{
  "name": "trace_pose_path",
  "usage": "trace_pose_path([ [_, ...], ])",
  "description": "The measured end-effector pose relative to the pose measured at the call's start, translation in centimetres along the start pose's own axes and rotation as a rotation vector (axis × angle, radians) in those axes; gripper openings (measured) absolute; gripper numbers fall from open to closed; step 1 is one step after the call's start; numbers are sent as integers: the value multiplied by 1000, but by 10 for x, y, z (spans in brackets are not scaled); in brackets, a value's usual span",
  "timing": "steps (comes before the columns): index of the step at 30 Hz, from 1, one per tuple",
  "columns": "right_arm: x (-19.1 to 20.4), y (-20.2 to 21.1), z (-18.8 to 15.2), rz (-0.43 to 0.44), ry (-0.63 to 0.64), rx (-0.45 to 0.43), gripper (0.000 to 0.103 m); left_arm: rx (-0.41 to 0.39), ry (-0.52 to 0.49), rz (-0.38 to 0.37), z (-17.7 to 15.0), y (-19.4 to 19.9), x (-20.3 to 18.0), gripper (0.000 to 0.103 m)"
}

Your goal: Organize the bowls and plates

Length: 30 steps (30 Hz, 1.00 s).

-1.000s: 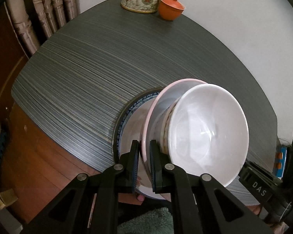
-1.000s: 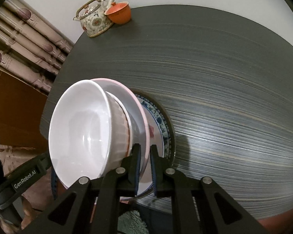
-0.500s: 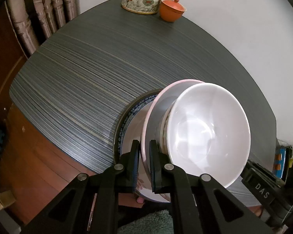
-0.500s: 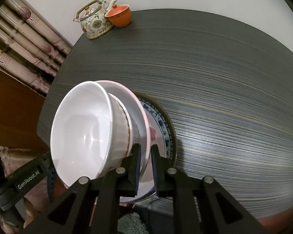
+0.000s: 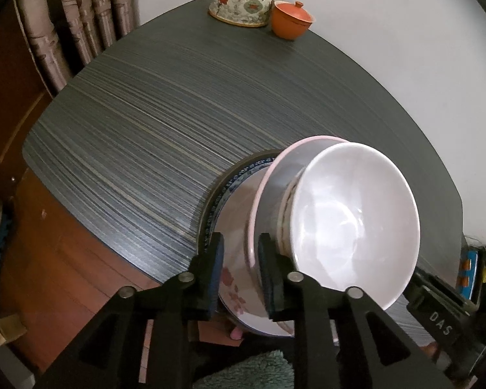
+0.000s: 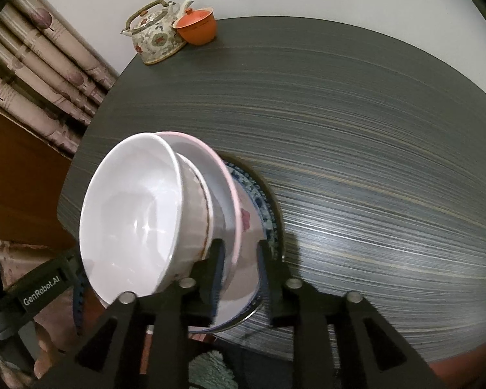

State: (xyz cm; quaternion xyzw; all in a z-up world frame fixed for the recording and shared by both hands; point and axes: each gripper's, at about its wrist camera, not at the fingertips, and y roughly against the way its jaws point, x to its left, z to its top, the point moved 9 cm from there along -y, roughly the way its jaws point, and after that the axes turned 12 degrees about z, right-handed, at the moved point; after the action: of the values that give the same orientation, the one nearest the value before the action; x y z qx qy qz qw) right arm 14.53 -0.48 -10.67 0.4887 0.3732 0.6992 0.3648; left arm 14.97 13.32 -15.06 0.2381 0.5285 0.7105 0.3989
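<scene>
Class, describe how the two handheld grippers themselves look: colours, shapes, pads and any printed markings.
Both the left gripper and the right gripper are matte black, with angular triangular cut-out fingers, silver pivot pins and dark ribbed pads. White lettering reads "DAS" on one body and "GenRobot.AI" on the other. No sleeves or cables are visible.

tabletop (image 5: 184, 103) open — teapot (image 5: 243, 3) far corner

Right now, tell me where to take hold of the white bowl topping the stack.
Grip the white bowl by its thin rim, probably from the near edge of the table, one finger inside, one outside. Its mouth is open and the rim stands clear of the bowl beneath; the wall looks too wide.
</scene>
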Motion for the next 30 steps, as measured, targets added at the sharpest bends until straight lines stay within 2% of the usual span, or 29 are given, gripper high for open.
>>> trace_pose_path([
  [2, -2, 4, 0, -3, 1, -8, 36, -8, 6, 3, 0, 3, 2, 23],
  [4, -3, 9, -1, 0, 9, -21, 40, -16, 9, 3, 0, 7, 4, 30],
  [6, -4, 15, -3, 14, 13, -38, 53, -30, 15, 6, 0, 12, 9, 36],
  [7, -4, 19, -3, 17, 23, -46, 55, -39, 20, 3, 0, 15, 11, 40],
  [11, -6, 36, -11, 35, 38, -95, 58, -85, 21, 10, -1, 30, 19, 43],
  [13, -6, 45, -14, 42, 57, -144, 60, -120, 17, 29, -4, 38, 22, 51],
  [17, 0, 57, -25, 55, 116, -225, 62, -187, -8, 56, -13, 49, 20, 56],
  [22, 8, 54, -44, 43, 166, -222, 64, -255, -25, 80, -25, 55, 10, 66],
  [25, 10, 47, -54, 35, 172, -211, 70, -291, -38, 100, -34, 57, 5, 71],
  [30, 10, 38, -65, 28, 167, -208, 72, -344, -52, 152, -43, 56, 3, 74],
])
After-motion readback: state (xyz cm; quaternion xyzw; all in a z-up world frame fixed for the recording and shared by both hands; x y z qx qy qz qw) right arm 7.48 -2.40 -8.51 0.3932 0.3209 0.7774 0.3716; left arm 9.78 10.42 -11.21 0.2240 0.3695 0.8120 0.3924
